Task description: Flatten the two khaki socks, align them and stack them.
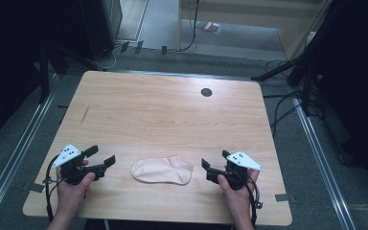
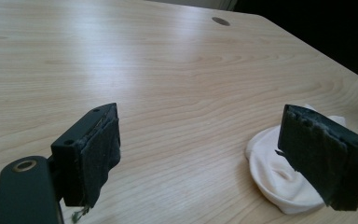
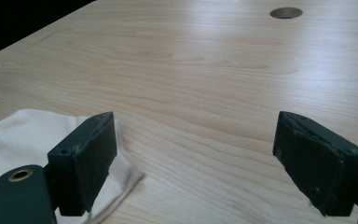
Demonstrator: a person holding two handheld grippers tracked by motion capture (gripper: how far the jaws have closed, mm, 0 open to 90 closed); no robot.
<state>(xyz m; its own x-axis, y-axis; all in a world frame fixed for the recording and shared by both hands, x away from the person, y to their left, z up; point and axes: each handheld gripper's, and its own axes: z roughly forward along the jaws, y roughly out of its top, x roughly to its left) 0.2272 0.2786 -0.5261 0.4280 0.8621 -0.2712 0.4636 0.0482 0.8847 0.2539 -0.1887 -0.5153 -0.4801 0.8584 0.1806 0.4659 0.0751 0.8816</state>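
Note:
A pale pink sock [image 1: 163, 170] lies flat on the wooden table [image 1: 172, 110] near its front edge, between my two grippers. My left gripper [image 1: 101, 155] is off to the sock's left, held in a hand, its jaws wide apart with nothing between them. In the left gripper view the sock [image 2: 270, 168] shows partly behind the right jaw of the open gripper [image 2: 200, 121]. My right gripper [image 1: 214, 159] is just right of the sock, also open and empty. In the right gripper view the sock [image 3: 23, 135] lies behind the left jaw of that gripper [image 3: 196, 121].
A round cable hole [image 1: 206, 92] sits near the table's far edge, right of centre. Cables [image 1: 282, 108] and dark stands [image 1: 311, 81] lie on the floor around the table. A wooden platform [image 1: 249, 19] stands beyond it.

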